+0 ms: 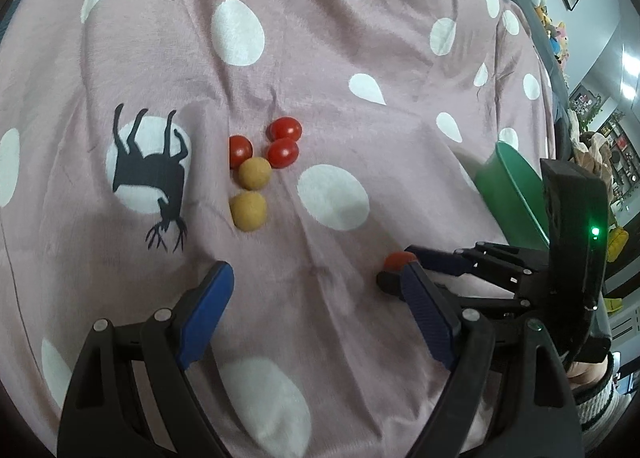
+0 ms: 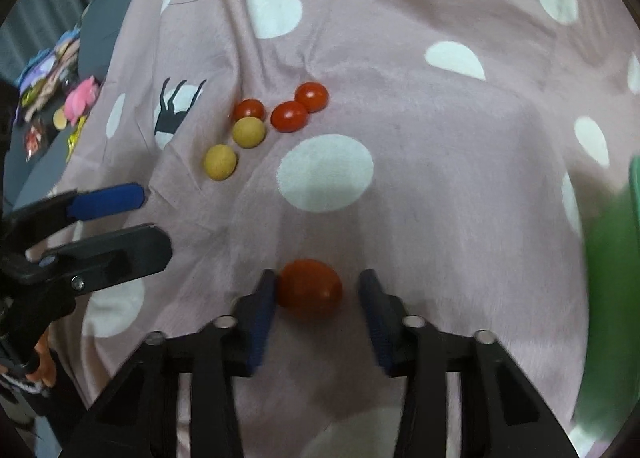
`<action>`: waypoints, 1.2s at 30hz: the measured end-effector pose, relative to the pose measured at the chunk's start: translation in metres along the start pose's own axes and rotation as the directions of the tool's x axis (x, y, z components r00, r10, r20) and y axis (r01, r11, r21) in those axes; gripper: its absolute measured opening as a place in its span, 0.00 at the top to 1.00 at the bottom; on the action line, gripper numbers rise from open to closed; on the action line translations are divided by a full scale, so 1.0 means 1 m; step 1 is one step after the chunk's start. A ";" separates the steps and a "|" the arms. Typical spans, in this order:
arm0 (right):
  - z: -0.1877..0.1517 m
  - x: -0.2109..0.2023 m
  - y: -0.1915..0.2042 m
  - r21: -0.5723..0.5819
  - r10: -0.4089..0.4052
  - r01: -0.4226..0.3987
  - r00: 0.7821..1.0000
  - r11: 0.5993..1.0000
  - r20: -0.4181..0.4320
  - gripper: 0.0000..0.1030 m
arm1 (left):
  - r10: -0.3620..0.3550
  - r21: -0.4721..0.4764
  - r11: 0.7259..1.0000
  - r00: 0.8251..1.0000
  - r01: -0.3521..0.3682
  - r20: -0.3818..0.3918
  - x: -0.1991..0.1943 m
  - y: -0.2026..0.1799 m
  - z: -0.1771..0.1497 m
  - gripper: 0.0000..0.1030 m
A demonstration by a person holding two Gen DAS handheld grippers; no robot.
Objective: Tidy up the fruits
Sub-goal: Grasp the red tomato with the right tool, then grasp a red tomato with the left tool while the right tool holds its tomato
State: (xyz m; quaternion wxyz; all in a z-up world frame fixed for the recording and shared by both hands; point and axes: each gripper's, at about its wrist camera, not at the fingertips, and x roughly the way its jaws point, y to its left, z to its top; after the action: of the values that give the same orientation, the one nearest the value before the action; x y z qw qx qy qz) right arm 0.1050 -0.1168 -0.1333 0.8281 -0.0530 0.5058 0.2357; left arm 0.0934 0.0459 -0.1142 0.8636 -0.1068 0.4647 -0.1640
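Note:
Three red cherry tomatoes (image 1: 283, 139) (image 2: 290, 115) and two tan round fruits (image 1: 248, 211) (image 2: 220, 161) lie clustered on a pink spotted blanket (image 1: 340, 69). A fourth red tomato (image 2: 310, 288) (image 1: 400, 260) lies apart, between the fingers of my right gripper (image 2: 318, 288). That gripper is open around it, the left pad touching it, the right pad apart. My left gripper (image 1: 320, 282) is open and empty, short of the cluster. The right gripper (image 1: 404, 270) shows in the left wrist view at the right.
A green container (image 1: 512, 193) (image 2: 612, 278) stands at the right edge of the blanket. Small toys and clutter (image 2: 60, 105) lie on the grey surface left of the blanket. The left gripper's fingers (image 2: 106, 197) reach in at the left of the right wrist view.

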 end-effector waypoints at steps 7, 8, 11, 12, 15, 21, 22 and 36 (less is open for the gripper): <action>0.031 0.004 -0.040 0.096 0.029 -0.032 0.999 0.995 0.037 0.69 | 0.035 0.074 0.997 0.999 -0.036 0.008 0.024 -0.008 0.038 0.18; 0.033 0.003 -0.045 0.112 0.042 -0.047 0.998 0.993 0.043 0.69 | 0.044 0.088 0.995 0.999 -0.044 0.008 0.030 -0.010 0.045 0.20; 0.041 0.002 -0.062 0.154 0.072 -0.083 0.995 0.985 0.071 0.68 | 0.059 0.113 0.992 0.998 -0.058 -0.004 0.047 -0.013 0.060 0.28; 0.042 0.001 -0.067 0.166 0.076 -0.089 0.994 0.982 0.079 0.68 | 0.058 0.116 0.992 0.998 -0.057 -0.007 0.052 -0.013 0.064 0.31; 0.044 0.001 -0.077 0.191 0.086 -0.104 0.992 0.976 0.096 0.68 | 0.085 0.135 0.987 0.996 -0.082 -0.015 0.068 -0.013 0.076 0.36; 0.038 -0.001 -0.083 0.196 0.137 -0.159 0.983 0.968 0.126 0.69 | 0.147 0.180 0.974 0.988 -0.137 -0.045 0.089 -0.009 0.082 0.48; 0.037 0.000 -0.084 0.198 0.141 -0.165 0.982 0.966 0.126 0.68 | 0.163 0.188 0.970 0.986 -0.152 -0.044 0.091 -0.009 0.082 0.49; 0.046 0.011 -0.085 0.240 0.163 -0.185 0.981 0.953 0.107 0.69 | 0.169 0.197 0.970 0.980 -0.146 -0.109 0.103 -0.012 0.083 0.76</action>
State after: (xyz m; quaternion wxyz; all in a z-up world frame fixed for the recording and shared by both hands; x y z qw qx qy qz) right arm 0.1844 -0.1735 -0.1333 0.8252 0.1062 0.4980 0.2445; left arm 0.2138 -0.0018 -0.1445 0.8494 0.0229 0.5072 -0.1442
